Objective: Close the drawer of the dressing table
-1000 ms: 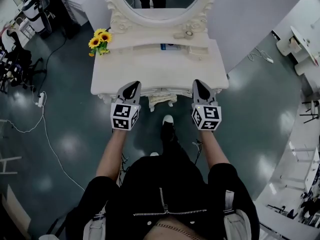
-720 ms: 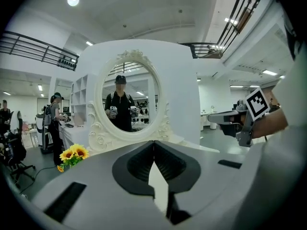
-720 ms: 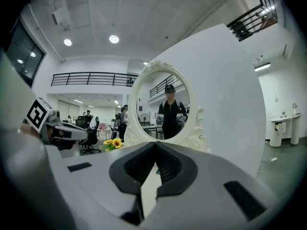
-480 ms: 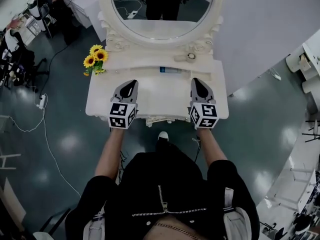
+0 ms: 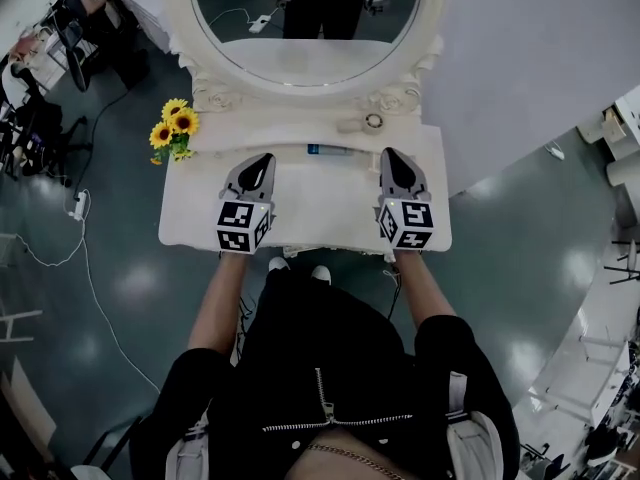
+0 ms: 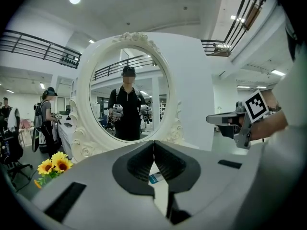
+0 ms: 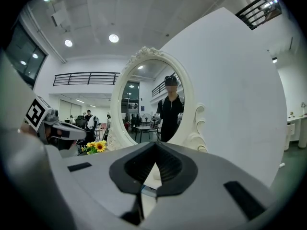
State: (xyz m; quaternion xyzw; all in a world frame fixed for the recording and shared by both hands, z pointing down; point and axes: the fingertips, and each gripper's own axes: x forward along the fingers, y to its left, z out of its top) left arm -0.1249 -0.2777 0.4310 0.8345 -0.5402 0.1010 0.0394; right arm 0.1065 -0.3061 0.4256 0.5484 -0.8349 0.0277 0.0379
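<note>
The white dressing table [image 5: 310,208] with its oval mirror [image 5: 305,18] stands right in front of me. Both grippers hover over its top, side by side, pointing at the mirror. My left gripper [image 5: 259,160] is shut with nothing between its jaws, and so is my right gripper [image 5: 394,156]. In the left gripper view the left gripper's [image 6: 153,143] tips meet in front of the mirror [image 6: 127,95]. The right gripper view shows the right gripper's [image 7: 155,144] tips together too. From above, the tabletop hides the drawer front.
A bunch of sunflowers [image 5: 170,128] stands at the table's back left corner. A small blue-and-white box [image 5: 330,150] and a round ring-like item [image 5: 373,121] lie on the back shelf. A white partition wall [image 5: 520,68] rises behind on the right. Cables [image 5: 85,258] trail on the floor at left.
I have stepped up to the table, and both grippers moved forward from its front edge to over the top. The carved drawer front seen below the edge earlier has gone out of sight.
</note>
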